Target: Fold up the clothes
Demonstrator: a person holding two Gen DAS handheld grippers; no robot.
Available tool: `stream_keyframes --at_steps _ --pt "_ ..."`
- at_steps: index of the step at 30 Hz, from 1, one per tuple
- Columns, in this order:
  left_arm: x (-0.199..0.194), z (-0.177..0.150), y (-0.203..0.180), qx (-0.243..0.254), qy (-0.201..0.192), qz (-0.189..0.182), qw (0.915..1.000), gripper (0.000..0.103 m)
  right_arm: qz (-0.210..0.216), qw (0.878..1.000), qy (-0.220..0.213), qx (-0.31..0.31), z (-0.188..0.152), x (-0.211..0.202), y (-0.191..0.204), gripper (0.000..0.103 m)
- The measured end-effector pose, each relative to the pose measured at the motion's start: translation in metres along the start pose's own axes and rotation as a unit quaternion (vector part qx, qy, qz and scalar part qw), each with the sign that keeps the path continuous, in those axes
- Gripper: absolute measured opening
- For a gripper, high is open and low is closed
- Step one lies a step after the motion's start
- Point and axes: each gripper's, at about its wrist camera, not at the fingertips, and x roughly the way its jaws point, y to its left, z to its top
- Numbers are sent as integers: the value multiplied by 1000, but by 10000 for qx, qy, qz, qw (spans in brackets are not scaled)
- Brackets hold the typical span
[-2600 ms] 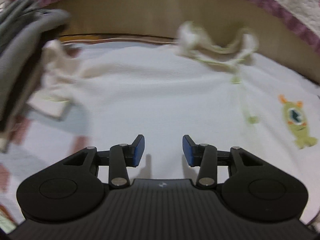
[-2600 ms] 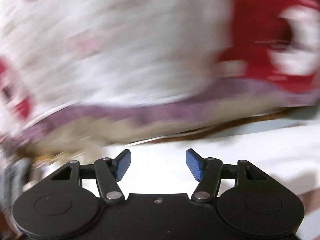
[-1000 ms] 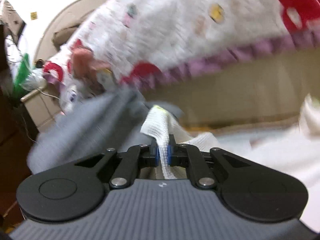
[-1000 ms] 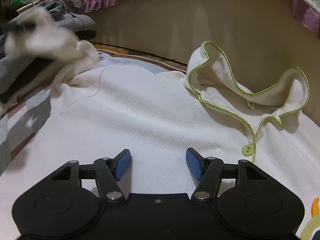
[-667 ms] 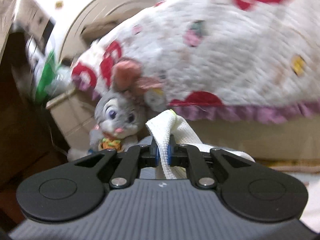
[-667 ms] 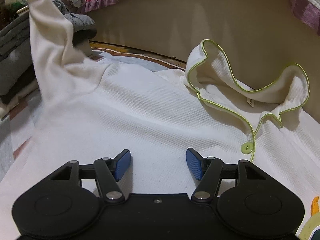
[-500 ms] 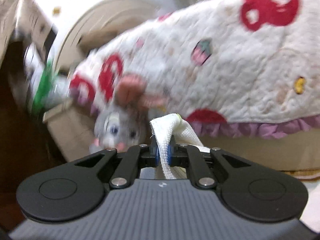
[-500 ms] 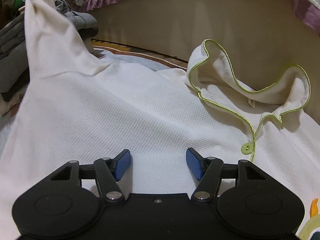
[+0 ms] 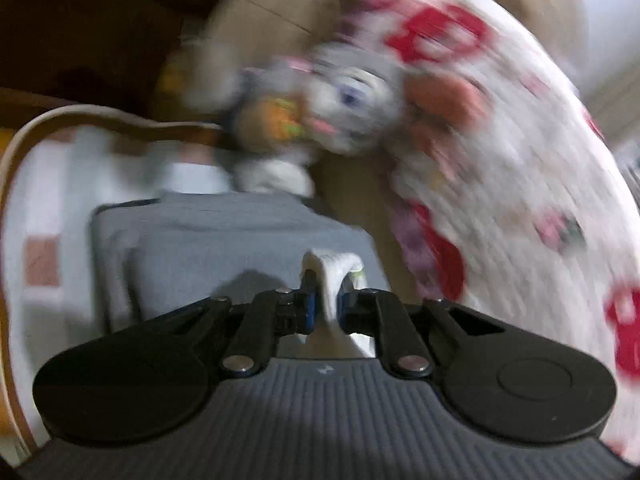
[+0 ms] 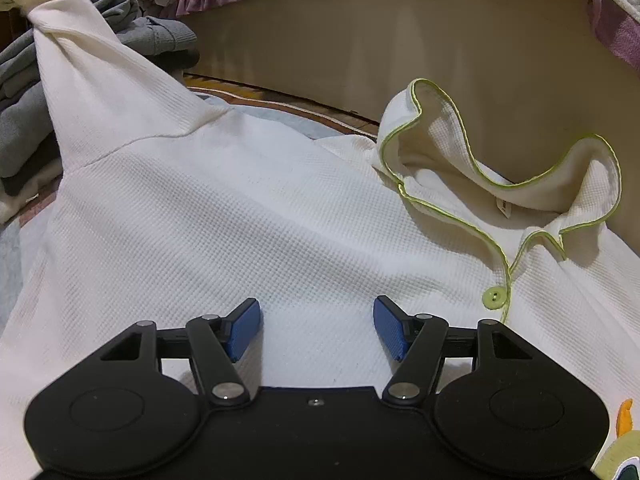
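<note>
A white waffle-knit shirt [image 10: 240, 216] with a green-piped collar [image 10: 500, 168] and a green button [image 10: 494, 297] lies spread on the bed. Its left sleeve [image 10: 80, 64] is lifted up and away to the upper left. My left gripper [image 9: 324, 308] is shut on the end of that sleeve [image 9: 332, 276]; the left wrist view is blurred. My right gripper [image 10: 316, 330] is open and empty, low over the shirt's chest.
A pile of grey clothes [image 10: 132, 28] lies at the left, also under the left gripper [image 9: 224, 240]. A grey plush rabbit [image 9: 344, 112] and a white quilt with red patterns [image 9: 500, 152] are behind. A beige bed wall [image 10: 360, 48] stands behind the shirt.
The left gripper, still shut on the sleeve, has swung and tilted down over the grey clothes. The sleeve stays lifted. The right gripper has not moved.
</note>
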Motion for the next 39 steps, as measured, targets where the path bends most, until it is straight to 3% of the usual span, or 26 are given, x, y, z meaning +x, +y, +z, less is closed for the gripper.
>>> stream_keyframes --at_steps 3,5,7,9,11,14,17,18,20,24,26,30,32,34,36,37,38,39 --pt "15 1 -4 142 -51 -113 9998 14 1 10000 5 1 0 0 -1 69" --pt "33 2 -9 466 234 -474 9975 15 -2 10000 9 1 1 0 0 69" --pt "39 -6 -16 887 385 -501 9941 15 -1 10000 2 -5 1 0 0 69" --pt "31 -15 -25 1682 312 -809 9819 16 -3 10000 1 -4 1 0 0 69" --pt "14 -32 -30 2812 35 -983 9546 26 -11 10000 4 -1 1 1 0 69" --pt "-12 -70 -28 4496 -116 -1020 8873 41 -24 10000 9 -1 1 1 1 69" --pt "-24 -109 -17 5547 218 -1200 8230 42 -32 10000 11 3 1 1 1 69" --pt "-25 -120 -15 5790 256 -1126 8071 42 -37 10000 11 3 1 0 1 69" --pt "-23 -136 -12 6088 216 -826 7887 42 -50 10000 9 -7 1 0 2 69" --pt "-5 -140 -9 6153 214 -447 7867 42 -56 10000 12 -17 0 -1 3 69" --pt "4 -141 -6 6293 152 -166 7768 42 -55 10000 12 -19 0 -1 3 69" --pt "5 -145 -1 6549 276 -54 7552 45 -57 10000 12 -21 0 1 2 70" --pt "5 -148 1 6688 178 71 7432 58 -61 10000 12 -20 1 1 3 70" --pt "6 -149 -1 6770 39 172 7358 66 -66 10000 12 -20 1 1 3 70" --pt "9 -148 -5 6786 -63 271 7340 68 -67 10000 9 -21 1 1 3 70" --pt "11 -146 -9 6790 -133 342 7332 62 -66 10000 6 -21 1 1 3 70" --pt "13 -145 -12 6793 -203 413 7324 35 -65 10000 4 -20 0 1 3 70" --pt "13 -143 -16 6778 -257 461 7334 16 -64 10000 2 -20 0 1 3 70"
